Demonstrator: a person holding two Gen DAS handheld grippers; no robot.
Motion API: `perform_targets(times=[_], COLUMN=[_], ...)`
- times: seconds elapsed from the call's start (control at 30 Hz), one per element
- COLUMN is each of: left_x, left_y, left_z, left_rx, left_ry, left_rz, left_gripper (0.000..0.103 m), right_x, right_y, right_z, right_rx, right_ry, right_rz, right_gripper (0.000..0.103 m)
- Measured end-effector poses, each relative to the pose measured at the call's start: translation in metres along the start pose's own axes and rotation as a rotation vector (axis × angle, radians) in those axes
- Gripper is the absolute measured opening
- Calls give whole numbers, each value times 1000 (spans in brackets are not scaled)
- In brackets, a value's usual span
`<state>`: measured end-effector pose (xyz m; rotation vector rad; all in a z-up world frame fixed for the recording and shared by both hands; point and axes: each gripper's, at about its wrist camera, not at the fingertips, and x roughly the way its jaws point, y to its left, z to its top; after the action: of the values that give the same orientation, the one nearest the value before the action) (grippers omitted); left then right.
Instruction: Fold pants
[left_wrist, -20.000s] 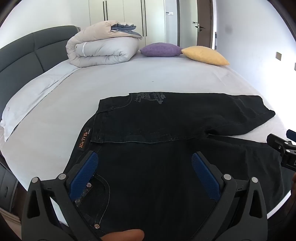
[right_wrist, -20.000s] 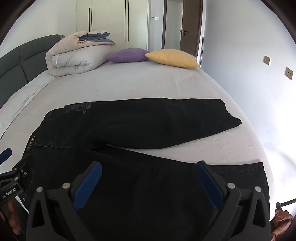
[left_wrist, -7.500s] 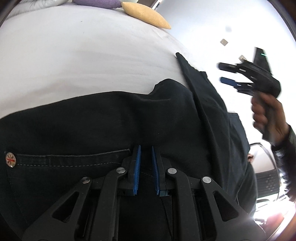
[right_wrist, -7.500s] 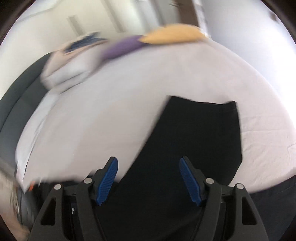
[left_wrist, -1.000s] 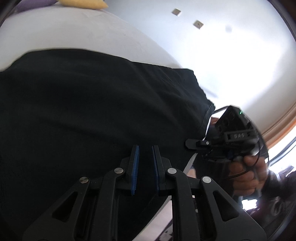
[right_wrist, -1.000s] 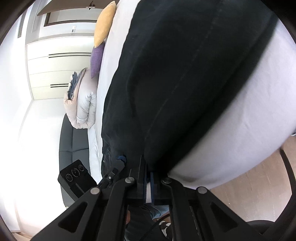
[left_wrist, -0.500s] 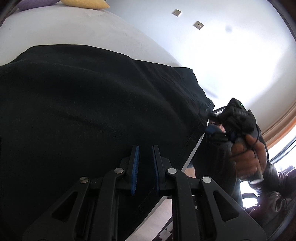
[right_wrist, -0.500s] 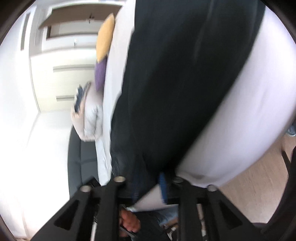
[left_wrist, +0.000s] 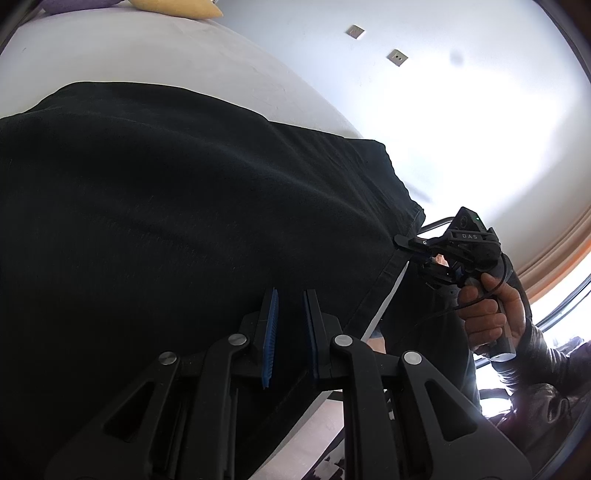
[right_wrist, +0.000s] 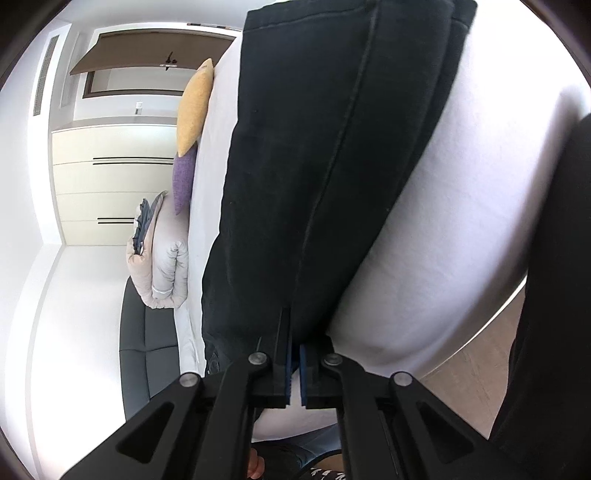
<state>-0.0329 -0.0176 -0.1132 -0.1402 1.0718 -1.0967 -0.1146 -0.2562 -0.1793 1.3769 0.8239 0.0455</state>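
The black pants (left_wrist: 166, 203) lie across the white bed (left_wrist: 147, 55) and fill most of the left wrist view. My left gripper (left_wrist: 291, 295) is shut on the dark fabric near the bed's near edge, its blue pads a narrow gap apart with cloth between them. To its right, a hand (left_wrist: 487, 314) holds my right gripper (left_wrist: 400, 242) with its tip at the hem corner. In the right wrist view the pants (right_wrist: 314, 147) run up the frame as a long folded leg. There my right gripper (right_wrist: 295, 332) is shut on their lower edge.
A yellow pillow (right_wrist: 194, 107), a purple pillow (right_wrist: 183, 181) and a rolled pale duvet (right_wrist: 162, 258) lie at the bed's far end by the dark headboard (right_wrist: 147, 350). Wardrobe doors (right_wrist: 110, 184) stand behind. Wood floor (left_wrist: 306, 443) shows below the mattress edge. Dark clothing (right_wrist: 554, 295) fills the right side.
My right gripper's jaws stood apart half a second ago and are now together on the pants' edge; it moved up to the hem corner. The left gripper kept still.
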Motion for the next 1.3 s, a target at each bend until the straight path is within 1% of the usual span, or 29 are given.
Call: perform_targets(times=[0.03,0.07,0.1,0.13,0.17,0.2,0.23,0.27,0.3,0.33,0.4,0.43,0.47,0.5,0.53,0.57,0.6,0.7,0.77,0.8,0.83,0.93,1.03,1.07,1.1,1.17,1.23,1.27,1.3], left_x=[-2,-4,-8,-11,-17,-22,-26,-31,-34,-36,-38,-39,-38,-37,-36,-36,-35,-32,-20,-17,-14,-13,-14,-15,-15,-17,-18,-19,-20], left_y=[-1,-3,-6,-9,-10,-9,-7,-2,3,8,18,24,31,37,46,52,58,80,92,99,107,122,134,139,142,144,146,147,148], left_z=[2,4,7,10,15,20,26,34,40,47,62,68,75,79,85,89,94,113,119,121,121,121,120,120,121,121,122,122,122], left_rx=[2,11,26,39,47,44,34,18,4,-8,-18,-26,-41,-57,-80,-91,-100,-103,-95,-96,-107,-142,-173,-185,-192,-198,-199,-198,-196], left_ry=[2,2,1,-4,-17,-29,-44,-63,-74,-82,-90,-91,-95,-95,-95,-95,-97,-89,-61,-50,-47,-82,-103,-109,-112,-113,-114,-115,-116], left_rz=[8,21,42,58,63,58,53,47,46,55,94,106,118,127,139,144,154,202,235,240,228,161,105,87,78,69,71,77,87], left_gripper=[14,14,14,14,14,14,14,14,14,14,14,14,14,14,14,14,14,14,14,14,14,14,14,14,14,14,14,14,14], right_x=[-8,-14,-21,-31,-41,-49,-56,-60,-59,-50,-24,-1,20,42,61,90,112,169,189,193,193,171,133,111,100,58,25,9,-1], right_y=[-2,-2,-1,4,9,18,26,41,53,70,99,113,119,123,124,126,125,124,113,107,101,84,68,57,51,32,18,14,15], right_z=[0,0,-2,-4,-7,-8,-8,-6,-5,-4,-6,-8,-7,-6,-5,-3,-2,-3,1,5,13,37,74,92,107,139,160,168,172], right_rx=[1,1,-2,-14,-40,-82,-128,-176,-203,-247,-331,-363,-372,-369,-354,-325,-297,-262,-228,-212,-199,-157,-117,-94,-80,-46,-18,-13,-29], right_ry=[2,4,11,6,-21,-45,-60,-71,-70,-47,9,58,102,134,158,212,256,351,363,361,339,257,114,49,-4,-133,-230,-261,-282], right_rz=[1,-15,-44,-88,-120,-144,-159,-151,-129,-91,-45,-16,6,5,0,24,46,49,18,16,32,67,70,76,71,55,57,60,42], right_gripper=[6,9,20,45,54,57,57,55,45,29,15,12,11,9,9,9,9,9,9,7,0,0,0,0,0,0,0,0,0])
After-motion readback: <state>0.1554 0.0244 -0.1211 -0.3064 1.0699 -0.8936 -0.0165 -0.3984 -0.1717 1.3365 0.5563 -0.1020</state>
